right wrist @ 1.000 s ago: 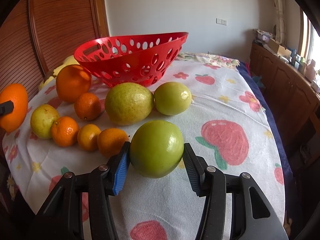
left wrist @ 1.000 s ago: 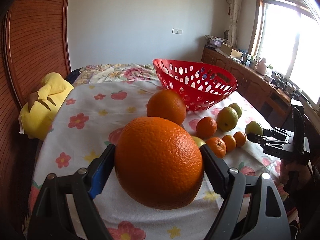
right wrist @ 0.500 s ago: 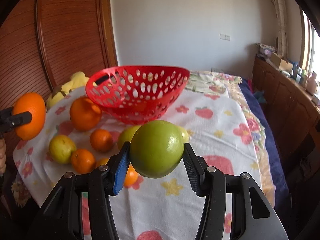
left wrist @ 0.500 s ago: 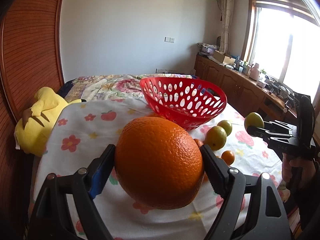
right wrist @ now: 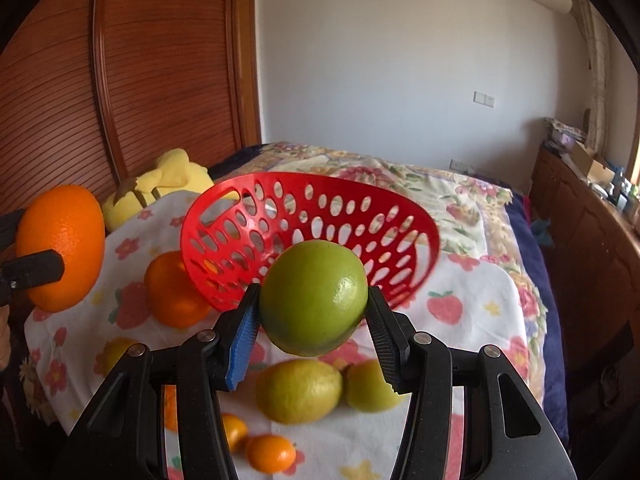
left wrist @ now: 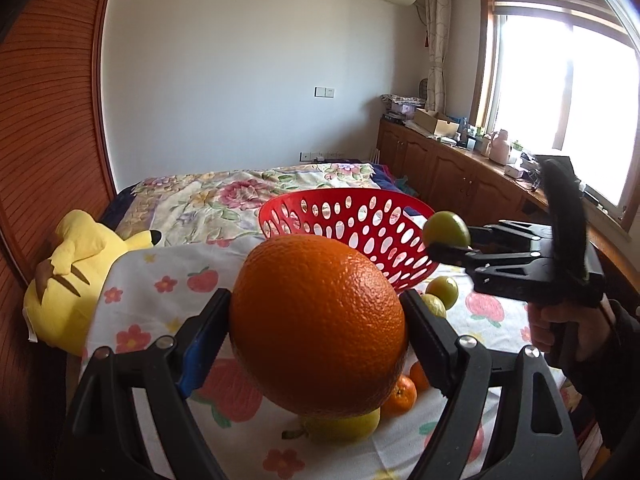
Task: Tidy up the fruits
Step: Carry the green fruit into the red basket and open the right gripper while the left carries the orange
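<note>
My left gripper (left wrist: 316, 320) is shut on a large orange (left wrist: 318, 324), held above the table; it also shows at the left of the right wrist view (right wrist: 60, 246). My right gripper (right wrist: 312, 312) is shut on a green apple (right wrist: 314, 296), held just in front of the red perforated basket (right wrist: 312, 208). In the left wrist view the apple (left wrist: 446, 229) hangs at the right rim of the basket (left wrist: 348, 220). The basket looks empty.
On the flowered cloth (right wrist: 472, 320) lie another orange (right wrist: 172, 292), a lemon (right wrist: 298, 390), a green fruit (right wrist: 370, 388) and small tangerines (right wrist: 270, 452). A yellow plush toy (left wrist: 68, 276) lies at the left, against a wooden panel (right wrist: 132, 80). Cabinets (left wrist: 440, 168) stand on the right.
Both grippers have risen with their fruit and moved toward the basket. The green apple now hangs close to the basket's rim.
</note>
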